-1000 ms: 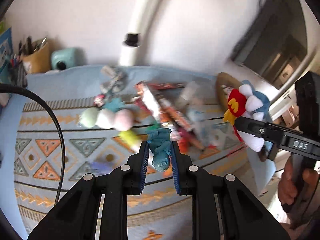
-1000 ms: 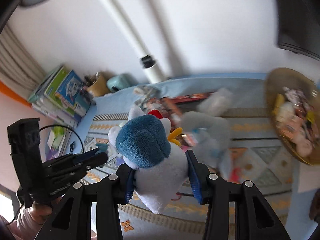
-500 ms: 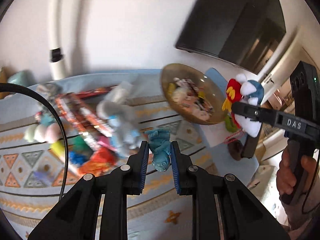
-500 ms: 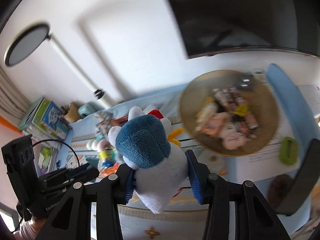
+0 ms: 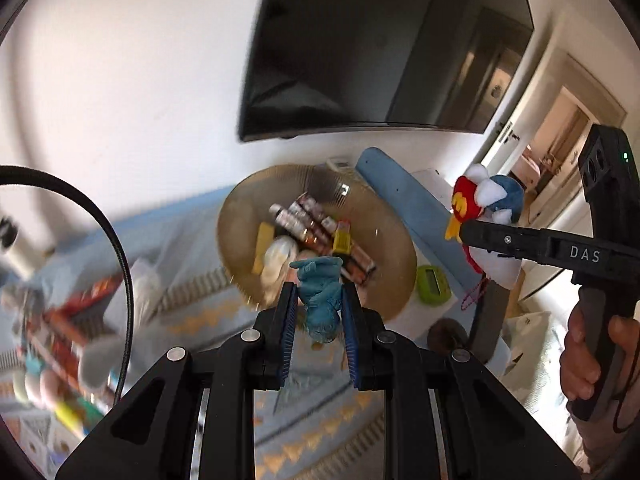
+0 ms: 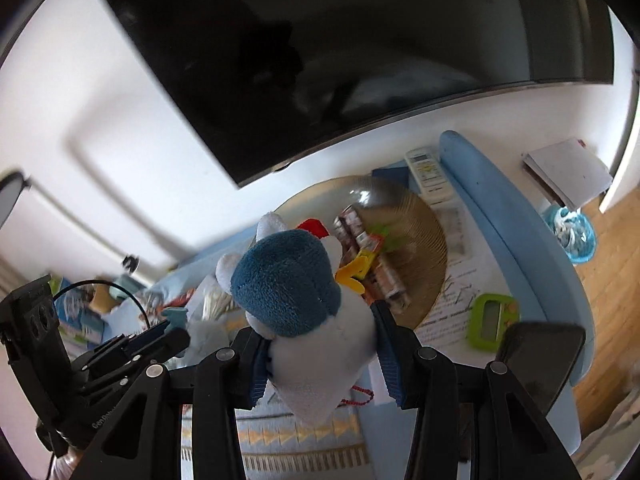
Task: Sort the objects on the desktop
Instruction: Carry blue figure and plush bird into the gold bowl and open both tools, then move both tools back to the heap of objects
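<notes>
Blue figurine: small, teal-blue, pinched between the left gripper's blue pads, head toward the camera, raised above the near edge of the basket.
Left gripper: fingers drawn in tight on the blue figurine, pads pressing both its sides; also visible from the right wrist, a blue tip of the figurine poking past its fingers.
Plush bird: blue cap, white body, yellow beak, red patch; clamped at the body between the right gripper's pads, head up and away from the camera; seen from the left wrist off to the right of the basket, above the table edge.
Right gripper: fingers partly apart, closed on the plush bird's soft body; from the left wrist its black side shows, held by a hand on the handle.
Basket: round, woven, tan; holding snack packets and a pale rounded item; on the table beneath both held toys.
Green timer: on the white paper just right of the basket.
Remote: white, behind the basket near the wall.
Patterned cloth: blue with orange triangles, under the grippers.
Leftover clutter: blurred toys and packets at far left on the cloth.
Screen: large, dark, on the wall above.
</notes>
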A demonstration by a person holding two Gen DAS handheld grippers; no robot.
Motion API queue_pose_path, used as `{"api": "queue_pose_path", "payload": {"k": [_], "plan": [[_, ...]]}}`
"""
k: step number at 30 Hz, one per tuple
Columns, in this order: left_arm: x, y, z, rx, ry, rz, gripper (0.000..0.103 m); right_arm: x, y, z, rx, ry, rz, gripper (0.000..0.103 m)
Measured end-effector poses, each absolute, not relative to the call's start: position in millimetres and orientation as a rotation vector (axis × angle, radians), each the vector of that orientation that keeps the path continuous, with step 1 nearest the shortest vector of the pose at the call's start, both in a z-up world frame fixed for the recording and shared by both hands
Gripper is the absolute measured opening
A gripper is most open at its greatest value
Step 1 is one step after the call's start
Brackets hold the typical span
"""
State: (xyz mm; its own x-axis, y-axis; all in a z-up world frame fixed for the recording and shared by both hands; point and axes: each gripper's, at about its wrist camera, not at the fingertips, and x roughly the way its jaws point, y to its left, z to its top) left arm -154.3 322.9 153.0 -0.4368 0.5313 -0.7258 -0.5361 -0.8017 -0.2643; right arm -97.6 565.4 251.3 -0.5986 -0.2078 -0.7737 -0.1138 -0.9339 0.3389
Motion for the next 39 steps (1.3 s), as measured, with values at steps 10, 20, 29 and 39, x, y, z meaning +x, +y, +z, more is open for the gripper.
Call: {"api": "queue_pose_path", "payload": {"k": [10, 20, 29, 39], "plan": [[-224.4, 370.6, 131.4, -1.144, 0.089, 2.173, 0.019, -162.1, 574.2, 218.7, 1.477, -0.616, -2.687, 0.047], [-246.7, 365.6, 95.3, -1.293, -0.044, 2.103, 0.051, -180.5, 576.5, 182.7, 1.633, -0.657, -2.589, 0.062], [-213.4, 337.8, 106.7, -1.309, -0.097, 2.137, 0.051, -162.1, 565.6, 190.8, 1.619, -0.690, -2.538, 0.062], [-136.7, 261.0, 103.4, -1.414, -0.218, 2.247, 0.054, -125.9, 535.8, 210.3, 1.542, -0.681, -2.469, 0.063]]}}
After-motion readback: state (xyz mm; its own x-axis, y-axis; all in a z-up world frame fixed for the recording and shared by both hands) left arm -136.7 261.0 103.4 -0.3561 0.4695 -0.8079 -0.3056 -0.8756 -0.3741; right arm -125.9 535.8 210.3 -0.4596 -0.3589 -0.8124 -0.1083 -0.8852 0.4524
